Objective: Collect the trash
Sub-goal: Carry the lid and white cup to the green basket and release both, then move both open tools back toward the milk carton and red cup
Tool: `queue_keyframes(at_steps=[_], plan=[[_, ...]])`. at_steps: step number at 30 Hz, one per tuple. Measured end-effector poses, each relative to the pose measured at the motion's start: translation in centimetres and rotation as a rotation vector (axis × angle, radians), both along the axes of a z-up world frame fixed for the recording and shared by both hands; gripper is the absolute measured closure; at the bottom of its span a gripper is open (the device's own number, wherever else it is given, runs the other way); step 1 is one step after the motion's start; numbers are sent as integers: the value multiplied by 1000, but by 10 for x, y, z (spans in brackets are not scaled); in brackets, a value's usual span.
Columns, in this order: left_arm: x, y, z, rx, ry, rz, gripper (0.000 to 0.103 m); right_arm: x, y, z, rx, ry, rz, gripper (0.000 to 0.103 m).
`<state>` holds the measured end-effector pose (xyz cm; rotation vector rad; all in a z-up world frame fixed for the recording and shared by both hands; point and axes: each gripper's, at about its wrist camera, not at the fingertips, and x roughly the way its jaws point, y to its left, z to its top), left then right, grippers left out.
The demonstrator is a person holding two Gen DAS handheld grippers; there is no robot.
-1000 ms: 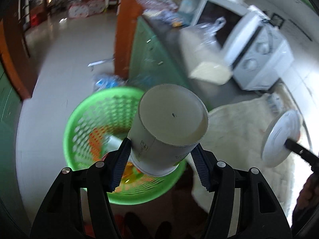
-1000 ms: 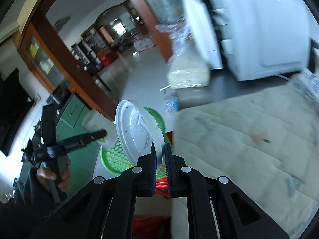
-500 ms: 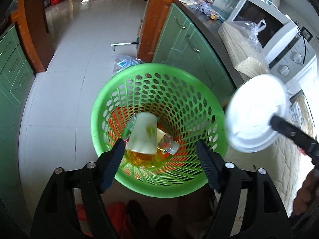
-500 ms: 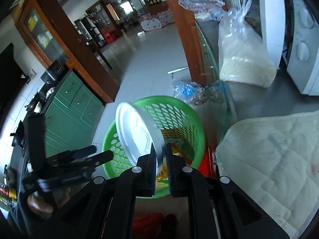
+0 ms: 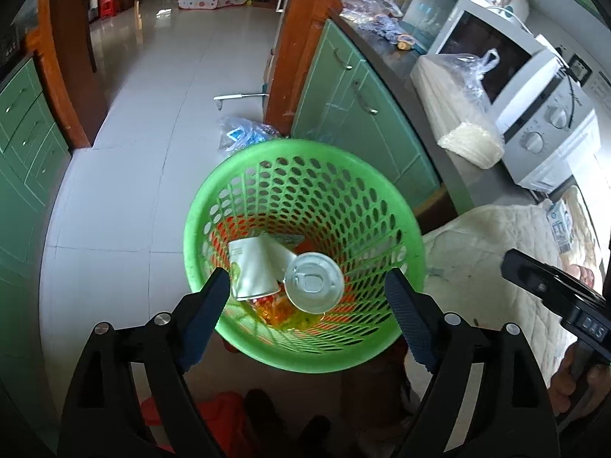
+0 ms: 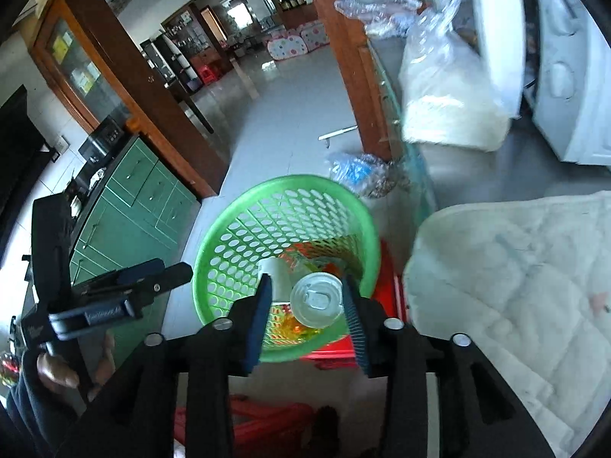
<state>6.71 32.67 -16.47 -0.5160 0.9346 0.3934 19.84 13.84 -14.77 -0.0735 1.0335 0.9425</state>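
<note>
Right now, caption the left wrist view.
Left gripper, fingers opening, above green basket holding paper cup and lid.

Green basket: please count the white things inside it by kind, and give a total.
In the green basket:
Paper cup: 1
Round lid: 1
Total: 2
The yellow and orange scraps beneath them are too jumbled to count.

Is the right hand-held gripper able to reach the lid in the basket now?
Probably yes. The lid lies on top of the trash in the open basket, below the right hand-held gripper, whose jaws are opening with nothing between them.
</note>
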Motion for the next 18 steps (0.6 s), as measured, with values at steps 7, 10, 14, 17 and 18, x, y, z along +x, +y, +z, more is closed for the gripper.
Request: queue_keyframes(at_steps=[7,10,14,17,18], plan=[[11,-29,22,18,-34,-58,20,0,-74,21,15,-63,-87,48],[19,-47,28,21,-42,-95,14,6,-114,24,2,-84,-152,40],[30,-73,33,24,-48,-154,14,17,-177,25,-16,-97,-263,33],[40,-92,34,24,-46,-192,12,27,-227,28,-29,-114,-356,31],[43,-96,34,26,-44,-201,12,30,-244,30,-36,-122,-389,31]])
